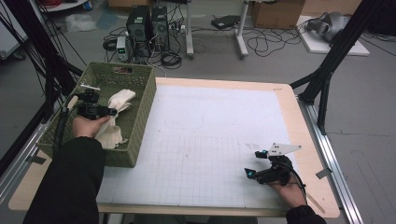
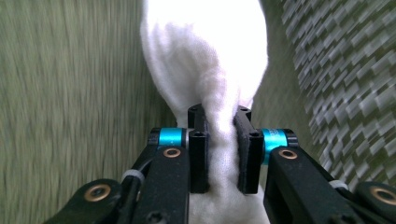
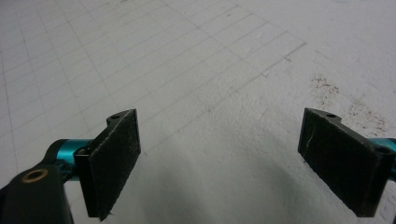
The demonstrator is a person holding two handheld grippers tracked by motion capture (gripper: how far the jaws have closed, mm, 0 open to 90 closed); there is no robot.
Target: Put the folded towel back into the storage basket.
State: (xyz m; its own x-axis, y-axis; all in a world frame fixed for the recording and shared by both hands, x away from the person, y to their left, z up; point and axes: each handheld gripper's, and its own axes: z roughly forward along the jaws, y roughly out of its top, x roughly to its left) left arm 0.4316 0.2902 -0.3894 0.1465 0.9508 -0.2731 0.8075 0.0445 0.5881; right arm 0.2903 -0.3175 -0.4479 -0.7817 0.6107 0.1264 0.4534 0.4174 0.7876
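A white cloth lies bunched in a green woven basket at the table's left. My left gripper reaches into the basket and is shut on a fold of that cloth. In the left gripper view the pads pinch a narrow ridge of the white cloth, which bulges out beyond my left gripper. My right gripper rests low over the white gridded mat near the front right corner, open. Between the tips of my right gripper there is just the mat.
The basket's right wall stands close beside the held cloth. The mat covers most of a wooden tabletop. Black frame struts rise at the right and left. Computer towers and cables sit on the floor beyond.
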